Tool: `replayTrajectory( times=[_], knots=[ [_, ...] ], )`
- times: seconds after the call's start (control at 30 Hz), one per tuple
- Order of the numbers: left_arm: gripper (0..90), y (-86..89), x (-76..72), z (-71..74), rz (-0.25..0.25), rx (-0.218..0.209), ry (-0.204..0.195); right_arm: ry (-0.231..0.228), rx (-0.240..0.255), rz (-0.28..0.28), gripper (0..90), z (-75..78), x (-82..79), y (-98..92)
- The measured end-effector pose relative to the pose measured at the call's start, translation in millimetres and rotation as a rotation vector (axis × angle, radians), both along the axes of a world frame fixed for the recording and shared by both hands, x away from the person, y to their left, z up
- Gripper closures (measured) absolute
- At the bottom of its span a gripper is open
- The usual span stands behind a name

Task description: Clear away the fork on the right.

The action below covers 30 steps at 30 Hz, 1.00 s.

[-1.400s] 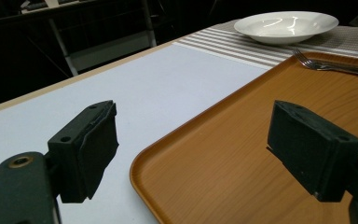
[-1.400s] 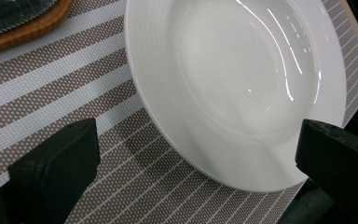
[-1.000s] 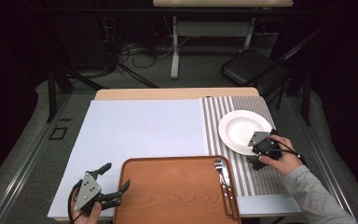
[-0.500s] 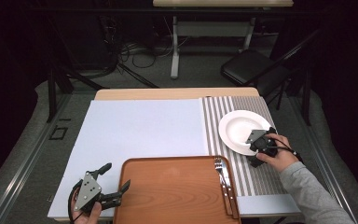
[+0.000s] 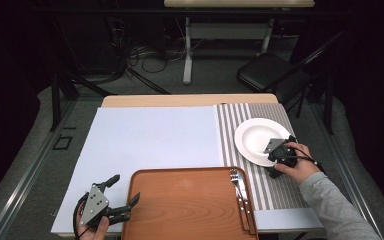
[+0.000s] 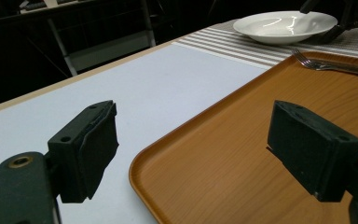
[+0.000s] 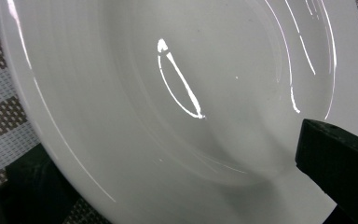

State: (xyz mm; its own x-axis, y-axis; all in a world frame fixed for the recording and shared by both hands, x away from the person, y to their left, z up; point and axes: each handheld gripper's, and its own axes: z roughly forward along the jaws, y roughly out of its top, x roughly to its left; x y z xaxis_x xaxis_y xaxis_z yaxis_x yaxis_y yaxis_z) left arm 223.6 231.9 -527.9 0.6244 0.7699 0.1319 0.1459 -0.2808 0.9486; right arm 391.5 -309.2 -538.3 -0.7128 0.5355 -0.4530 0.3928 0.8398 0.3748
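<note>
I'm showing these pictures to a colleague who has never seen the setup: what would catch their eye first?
Probably the white plate on the striped mat at the table's right, with the right gripper at its near rim, one jaw over the rim and one under it. Next, the big orange-brown tray at the near edge, a fork along its right side, and the left gripper open at its left corner.

White plate (image 7: 182, 93) right up against my camera, glossy, curved light streaks across the bowl. My right gripper (image 7: 177, 186) straddles its near rim: one black jaw sits low at the left, under the plate edge, the other at the lower right, over the rim on top. Can't tell if the pads actually touch the plate. Striped woven placemat (image 7: 0, 116) visible along the left edge, beneath the plate.
</note>
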Motion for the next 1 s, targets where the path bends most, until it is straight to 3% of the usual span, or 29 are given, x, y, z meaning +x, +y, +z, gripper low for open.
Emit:
replayTrajectory(
  times=[0.5, 0.67, 1.0],
  knots=[
    [15.6, -0.6, 0.1, -0.2, -0.001, 0.000, 0.001, -0.038, -0.004, 0.038, 0.0, -1.3, -4.5, -2.3],
    [15.6, -0.7, 0.3, -0.3, -0.002, 0.001, 0.001, -0.098, -0.033, 0.051, 0.0, -2.9, -6.9, 0.2],
    [15.6, -0.7, 0.4, -0.3, -0.002, 0.001, 0.002, -0.165, -0.079, 0.084, 0.0, -4.8, -9.5, 3.1]
  ],
)
